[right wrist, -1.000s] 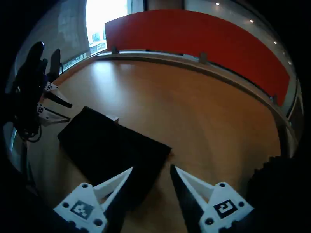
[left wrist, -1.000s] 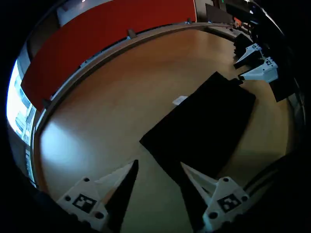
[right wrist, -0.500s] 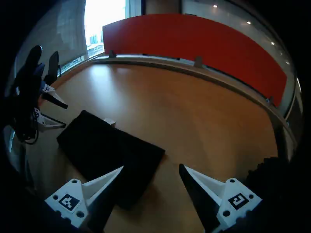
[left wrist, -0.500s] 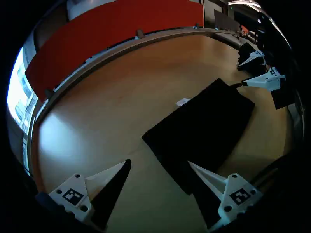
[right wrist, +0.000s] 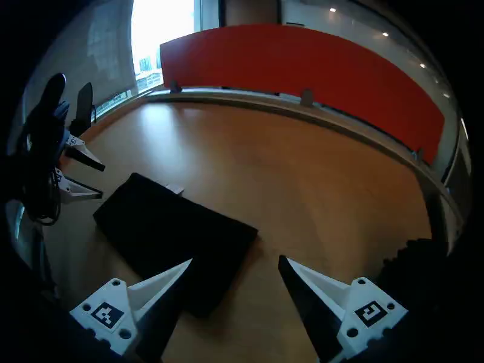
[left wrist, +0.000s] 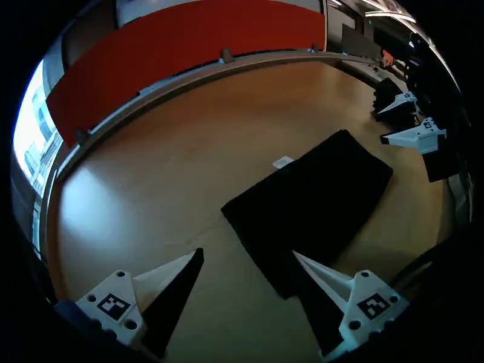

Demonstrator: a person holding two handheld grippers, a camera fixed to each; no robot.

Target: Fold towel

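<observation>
Item one: a black towel (left wrist: 308, 202), folded into a flat rectangle, is lying on a wooden table (left wrist: 151, 181), with a small white tag (left wrist: 282, 162) sticking out at one of its long edges. Item two: the left gripper (left wrist: 247, 252) is hovering over the table at one short end of the towel; its jaws are standing wide apart and gripping nothing, and in the left gripper view its right-hand finger is overlapping the towel's near edge, though whether it is touching the cloth cannot be told. Item three: the right gripper (right wrist: 235, 260) is hanging at the opposite short end, its jaws likewise spread wide and holding nothing, with one finger crossing the towel's near corner in the right gripper view. Each tool is also showing in the other's camera: the right gripper is appearing at the far end of the towel in the left gripper view, close to the cloth but apart from it, and the left gripper is appearing likewise beyond the towel in the right gripper view. Item four: a red partition panel (right wrist: 302, 60) is running along the table's far edge. Item five: a bright window (right wrist: 163, 36) is glowing beside the panel.
</observation>
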